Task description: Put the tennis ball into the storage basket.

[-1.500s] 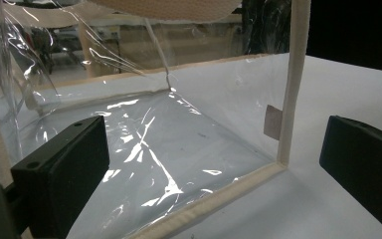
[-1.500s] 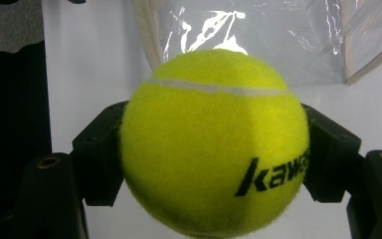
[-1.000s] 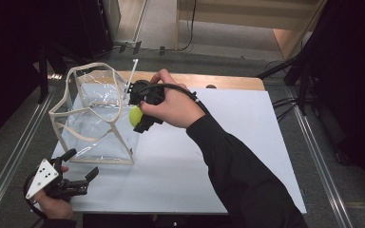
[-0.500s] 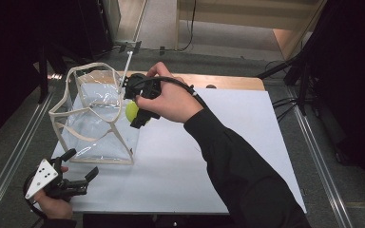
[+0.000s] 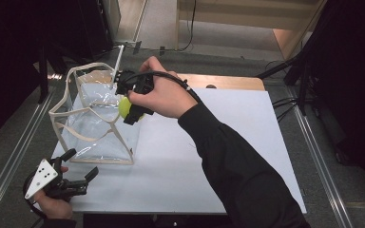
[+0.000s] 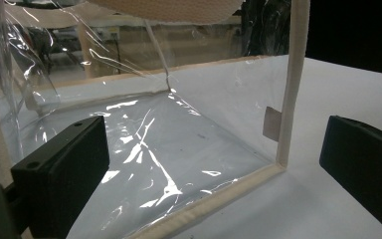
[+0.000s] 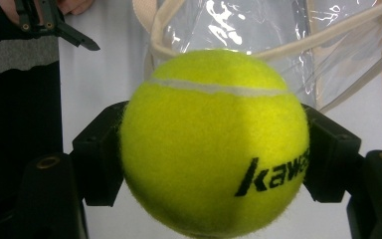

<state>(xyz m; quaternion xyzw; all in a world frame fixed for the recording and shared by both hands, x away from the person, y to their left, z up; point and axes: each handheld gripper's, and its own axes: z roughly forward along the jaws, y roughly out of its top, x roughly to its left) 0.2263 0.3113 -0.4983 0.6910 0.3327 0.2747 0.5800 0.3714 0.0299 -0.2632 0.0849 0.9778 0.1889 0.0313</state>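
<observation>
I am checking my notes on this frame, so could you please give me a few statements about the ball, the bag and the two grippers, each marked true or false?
1. The right gripper is shut on the yellow-green felt tennis ball. True.
2. The ball lies on the floor of the clear plastic bag with cream fabric trim. False: it is held in the air beside the bag's upper edge.
3. The left gripper grips the bag's trim. False: its jaws stand open, near the bag's lower corner and apart from it.
4. The bag stands on the white table. True.
5. The ball bears black lettering. True.
</observation>
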